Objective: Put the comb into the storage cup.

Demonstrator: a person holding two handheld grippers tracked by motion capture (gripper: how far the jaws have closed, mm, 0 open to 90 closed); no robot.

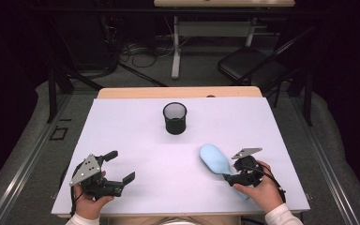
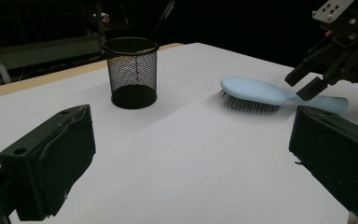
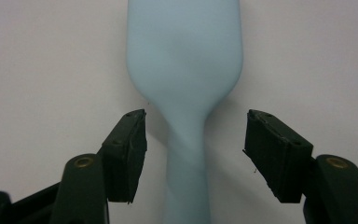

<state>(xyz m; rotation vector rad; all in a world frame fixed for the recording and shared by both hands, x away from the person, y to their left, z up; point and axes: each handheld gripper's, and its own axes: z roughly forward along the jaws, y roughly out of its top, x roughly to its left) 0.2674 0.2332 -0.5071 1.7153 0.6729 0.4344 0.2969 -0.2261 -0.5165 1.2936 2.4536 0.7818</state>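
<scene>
From the high view, the light blue hairbrush [image 1: 215, 159] lies flat on the white surface [image 1: 136, 136], its broad head pointing toward the black mesh cup [image 1: 175, 118], which stands well apart near the middle. The right tool [image 1: 228, 176] sits over the handle end near the front edge, while the left tool [image 1: 122, 169] rests spread and empty at the front left, well away from the brush. If the brush is meant for the cup, the cup looks light and narrow; a tilted entry could knock it over or push it away.

In the left gripper view, the brush [image 2: 256, 93] rests bristles down, so its handle sits slightly raised off the surface [image 2: 182, 154]. The right tool [image 2: 305, 81] straddles the thin neck where handle meets head. The cup [image 2: 133, 72] stands upright, unsupported. The left tool's own jaws stand wide with nothing between them.

In the right gripper view, the right tool [image 3: 193, 140] is partly spread, with the neck of the brush [image 3: 184, 65] between its jaws and a clear gap on each side; the pads do not touch it yet. The neck sits nearer the left jaw, so that pad would probably meet it first and could nudge the brush sideways or twist it on its bristles. The plastic looks smooth and tapered, and the heavy head lies far ahead of the grip, so the brush may droop or slip once lifted.
</scene>
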